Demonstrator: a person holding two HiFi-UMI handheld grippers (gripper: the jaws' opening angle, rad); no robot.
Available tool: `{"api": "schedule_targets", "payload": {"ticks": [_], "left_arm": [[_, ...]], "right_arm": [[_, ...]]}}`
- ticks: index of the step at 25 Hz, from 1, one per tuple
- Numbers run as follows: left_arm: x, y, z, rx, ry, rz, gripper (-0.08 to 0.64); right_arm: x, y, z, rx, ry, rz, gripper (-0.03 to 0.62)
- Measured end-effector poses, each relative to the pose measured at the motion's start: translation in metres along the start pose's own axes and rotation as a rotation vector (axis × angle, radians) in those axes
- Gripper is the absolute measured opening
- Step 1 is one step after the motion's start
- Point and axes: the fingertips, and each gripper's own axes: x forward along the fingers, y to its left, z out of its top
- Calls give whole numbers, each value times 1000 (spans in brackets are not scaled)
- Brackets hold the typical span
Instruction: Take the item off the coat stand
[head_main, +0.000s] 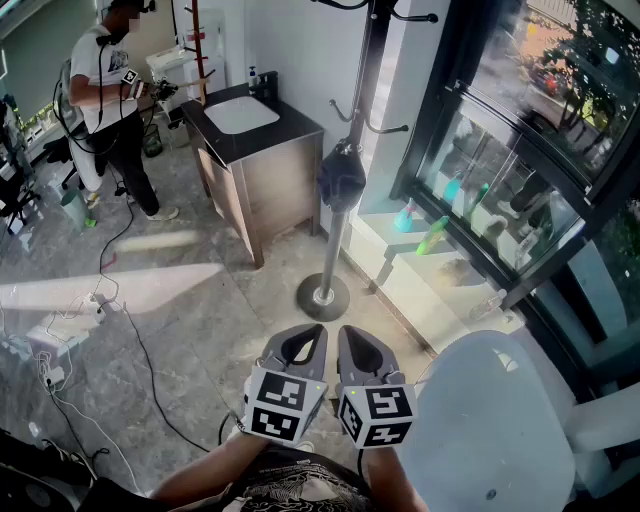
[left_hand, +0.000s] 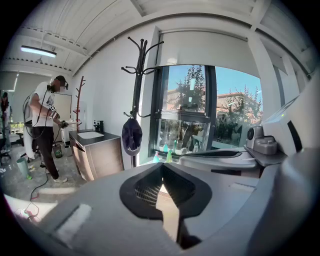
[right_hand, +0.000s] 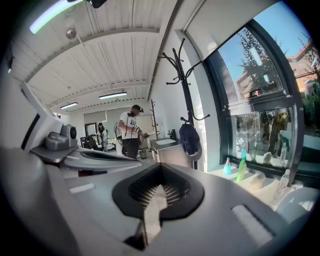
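A dark cap (head_main: 342, 178) hangs from a lower hook of the black coat stand (head_main: 352, 110), whose round base (head_main: 323, 296) stands on the tiled floor ahead of me. My left gripper (head_main: 312, 330) and right gripper (head_main: 345, 332) are held side by side near my body, short of the base and well below the cap. Both point toward the stand with jaws closed together and nothing between them. The left gripper view has the cap (left_hand: 132, 136) up and to the left of the closed tips (left_hand: 161, 166). In the right gripper view the cap (right_hand: 190, 140) hangs up and to the right of the tips (right_hand: 161, 167).
Left of the stand is a wooden cabinet with a sink (head_main: 250, 125). A person (head_main: 110, 90) with grippers works beyond it. Cables (head_main: 70, 330) trail over the floor at left. A window ledge with bottles (head_main: 430, 235) runs at right, and a white round seat (head_main: 500, 420) is close on my right.
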Motion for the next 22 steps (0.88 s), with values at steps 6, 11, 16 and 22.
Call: {"api": "schedule_targets", "payload": {"ticks": [6, 11, 16, 22], "left_arm": [[7, -6, -6, -5, 16, 2, 3], [16, 7, -4, -11, 15, 10, 3], [35, 29, 2, -25, 12, 10, 3], [63, 65, 16, -32, 1, -2, 3]], "right_arm": [[2, -12, -1, -1, -5, -16, 6], [16, -17, 3, -7, -6, -20, 6], [43, -21, 8, -20, 2, -30, 6], [86, -27, 21, -40, 3, -59, 6]]}}
